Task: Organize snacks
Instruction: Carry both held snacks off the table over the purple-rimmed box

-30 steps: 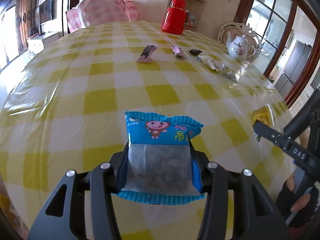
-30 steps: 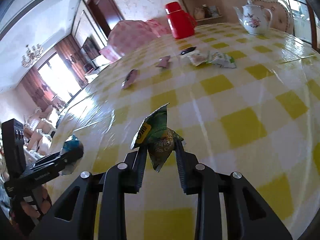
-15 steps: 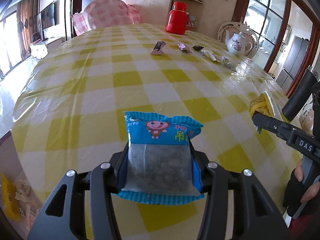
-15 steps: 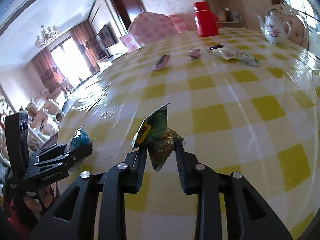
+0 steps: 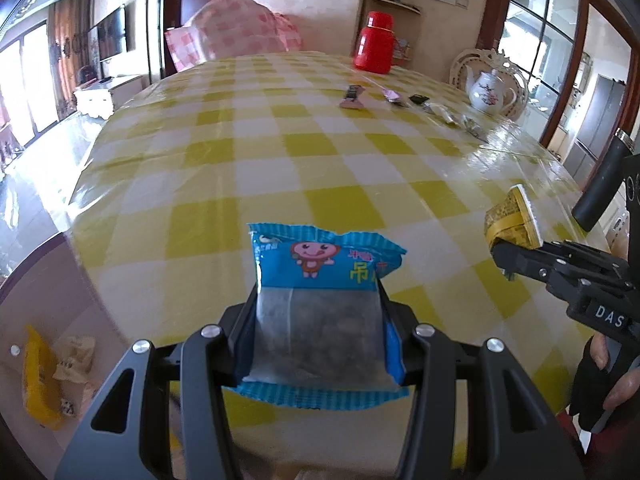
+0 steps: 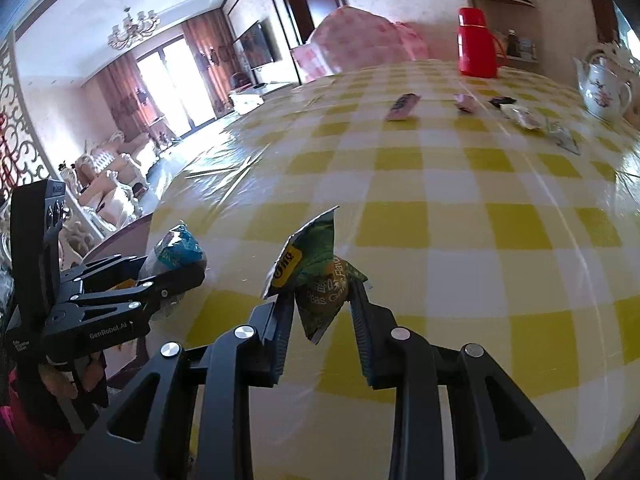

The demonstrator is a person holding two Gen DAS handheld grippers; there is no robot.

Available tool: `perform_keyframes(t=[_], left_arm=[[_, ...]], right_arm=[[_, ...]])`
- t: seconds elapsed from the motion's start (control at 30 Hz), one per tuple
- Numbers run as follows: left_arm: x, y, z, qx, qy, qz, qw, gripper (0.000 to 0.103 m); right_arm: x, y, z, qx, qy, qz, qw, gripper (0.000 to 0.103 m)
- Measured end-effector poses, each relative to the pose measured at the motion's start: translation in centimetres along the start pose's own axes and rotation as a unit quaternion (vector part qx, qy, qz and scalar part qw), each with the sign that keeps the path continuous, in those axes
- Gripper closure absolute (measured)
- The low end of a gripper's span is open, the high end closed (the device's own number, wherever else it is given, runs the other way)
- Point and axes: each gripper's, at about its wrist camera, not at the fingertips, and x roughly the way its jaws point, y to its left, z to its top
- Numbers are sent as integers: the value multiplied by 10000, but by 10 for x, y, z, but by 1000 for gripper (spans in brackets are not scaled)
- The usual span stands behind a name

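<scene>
While its clear lower half shows dark pieces inside, the blue snack packet (image 5: 320, 304) sits clamped between the two fingers of the left claw (image 5: 318, 332), its cartoon-printed top edge sticking up past the fingertips. It is held in the air above the near edge of the desk (image 5: 280, 152), which wears a yellow and white checked cover. In the right wrist view the same packet (image 6: 176, 248) shows as a crumpled blue bundle at the tip of the left claw (image 6: 176, 276), at the left of the scene.

The right claw (image 6: 320, 312) is closed narrowly on a small green snack packet (image 6: 320, 280), folded and tilted, with a yellow label on its upper left corner; it too hangs above the near part of the desk (image 6: 480, 200). From the left wrist view this packet (image 5: 512, 220) appears yellow at the right of the scene, pinched at the tip of the right claw (image 5: 508, 252), with a person's hand (image 5: 616, 384) on the handle below.

Far across the desk lies a loose row of small snacks: a pink and black bar (image 5: 352, 98), a pink wrapper (image 5: 391, 96), a black one (image 5: 418, 99) and two pale packets (image 5: 456, 118) towards the right. Beyond them stand a red flask (image 5: 375, 42) at the far edge and a white flowered teapot (image 5: 490, 92) at the far right. A pink checked cover (image 5: 236, 34) lies behind the far left edge. On the floor at near left sits a yellow bag (image 5: 38, 380).
</scene>
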Motion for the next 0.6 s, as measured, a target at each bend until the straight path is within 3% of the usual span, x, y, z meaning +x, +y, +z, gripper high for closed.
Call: perform_keyframes(t=[0.33,0.6], left_arm=[[-30,57,-14,-366,-155,467,9981,53],[-52,90,-10,-494,-337,881,9943,53]], right_arm=[[6,53,-2,-530,55,336,9980,73],[17,108,-7,-1218,245,702,9898,73]])
